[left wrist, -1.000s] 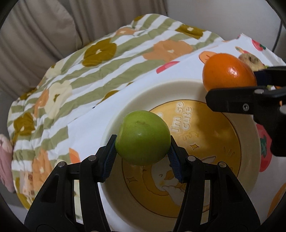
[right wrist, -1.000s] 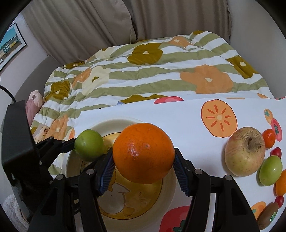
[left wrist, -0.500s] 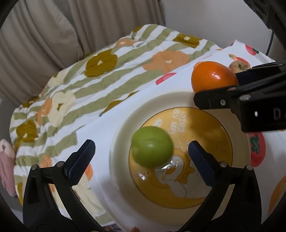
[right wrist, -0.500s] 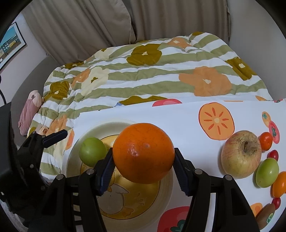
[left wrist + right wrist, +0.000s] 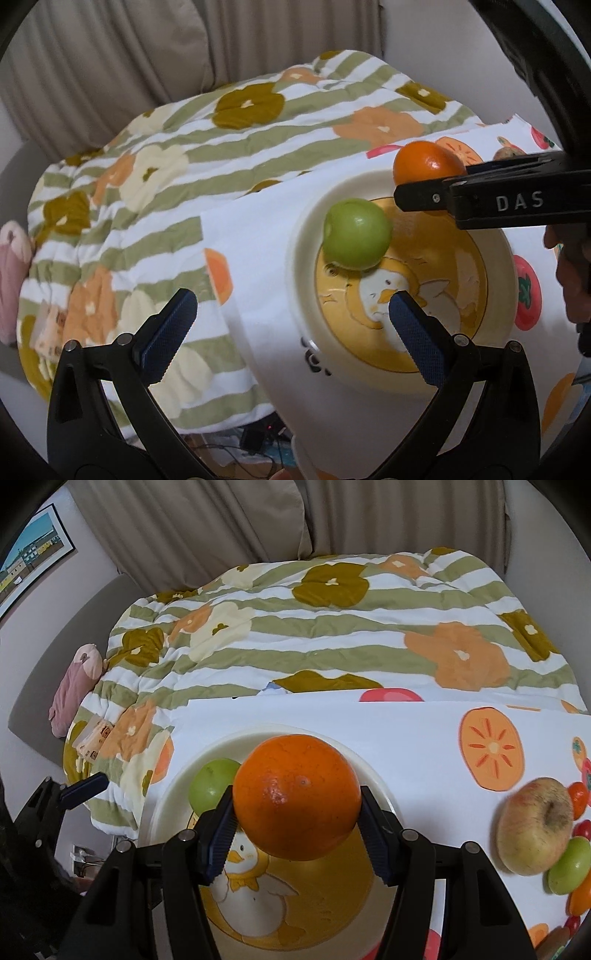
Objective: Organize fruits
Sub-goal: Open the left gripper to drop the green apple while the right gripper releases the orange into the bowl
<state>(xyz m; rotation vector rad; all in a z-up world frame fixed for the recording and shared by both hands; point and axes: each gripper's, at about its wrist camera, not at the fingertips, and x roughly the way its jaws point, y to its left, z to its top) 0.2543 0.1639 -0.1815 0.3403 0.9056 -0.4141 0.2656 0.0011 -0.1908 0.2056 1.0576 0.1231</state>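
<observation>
A green apple (image 5: 356,238) lies in the cream plate (image 5: 301,236) with a yellow duck picture; it also shows in the right wrist view (image 5: 210,784). My left gripper (image 5: 291,330) is open and empty, back from the plate's near left rim. My right gripper (image 5: 297,834) is shut on an orange (image 5: 297,797) and holds it just above the plate (image 5: 166,812). The orange (image 5: 424,162) shows at the plate's far edge in the left wrist view.
The plate sits on a white fruit-print cloth (image 5: 406,720) over a striped flowered quilt (image 5: 332,627). A yellowish apple (image 5: 535,825), a small green fruit (image 5: 569,866) and several small fruits lie at the right. A pink plush toy (image 5: 74,686) lies at the left.
My left gripper opened, let the green apple go onto the plate and drew back to the left. My right gripper moved over the plate with the orange.
</observation>
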